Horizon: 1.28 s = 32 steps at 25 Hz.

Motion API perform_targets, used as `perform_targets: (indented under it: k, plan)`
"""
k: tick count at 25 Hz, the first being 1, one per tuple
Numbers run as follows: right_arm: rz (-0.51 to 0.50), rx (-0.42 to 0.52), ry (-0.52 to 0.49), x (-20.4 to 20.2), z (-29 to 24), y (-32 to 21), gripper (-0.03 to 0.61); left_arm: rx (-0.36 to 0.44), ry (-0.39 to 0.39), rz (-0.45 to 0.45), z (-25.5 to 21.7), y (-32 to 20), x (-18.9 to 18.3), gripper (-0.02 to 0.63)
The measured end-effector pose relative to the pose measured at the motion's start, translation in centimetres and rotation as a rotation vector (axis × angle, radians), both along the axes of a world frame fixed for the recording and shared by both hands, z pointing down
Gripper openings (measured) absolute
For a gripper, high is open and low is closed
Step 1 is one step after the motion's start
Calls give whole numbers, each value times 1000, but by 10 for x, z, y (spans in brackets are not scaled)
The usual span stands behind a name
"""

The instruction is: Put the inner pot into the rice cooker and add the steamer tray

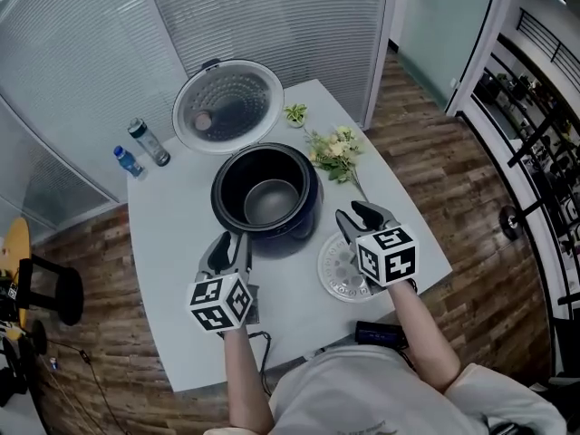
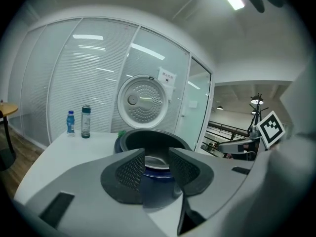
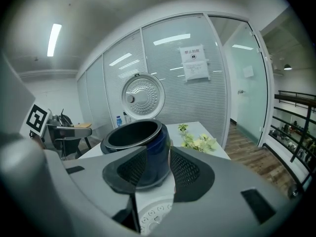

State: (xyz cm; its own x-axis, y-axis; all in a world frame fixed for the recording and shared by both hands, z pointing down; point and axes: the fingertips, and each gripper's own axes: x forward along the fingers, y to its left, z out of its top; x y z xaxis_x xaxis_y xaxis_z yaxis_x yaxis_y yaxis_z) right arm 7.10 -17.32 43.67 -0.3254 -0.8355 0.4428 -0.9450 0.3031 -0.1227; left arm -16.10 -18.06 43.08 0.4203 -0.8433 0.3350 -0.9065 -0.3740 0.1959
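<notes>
Left gripper [image 1: 230, 250] and right gripper [image 1: 362, 219] jaws are half open, empty; the flat tray [image 1: 337, 272] beneath the right jaws, seemingly thin-rimmed, could slip from a shallow pinch.

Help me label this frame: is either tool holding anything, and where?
Nothing is held: left tool and right tool are open, empty, near the rice cooker.

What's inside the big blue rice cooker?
The inner pot, dark-walled with a shiny grey bottom, nothing in it. Whatever lies beneath the pot is covered.
</notes>
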Motion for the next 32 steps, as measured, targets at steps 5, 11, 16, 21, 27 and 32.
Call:
perform_targets:
  k: [5, 11, 16, 21, 27, 32]
  plan:
    - [18, 4, -7, 11, 1, 33, 147, 17, 1, 18, -7, 31, 12, 141]
    - [40, -3, -19, 26, 6, 65, 147, 16, -1, 37, -8, 64, 24, 141]
    - [62, -18, -19, 34, 12, 88, 147, -14, 5, 59, 4, 87, 31, 141]
    - [77, -42, -17, 43, 25, 108, 147, -34, 64, 78, 17, 104, 41, 141]
    - [91, -101, -16, 58, 53, 120, 147, -60, 145, 109, 37, 114, 61, 96]
    - [101, -169, 2, 73, 85, 118, 147, -154, 133, 114, 78, 107, 77, 92]
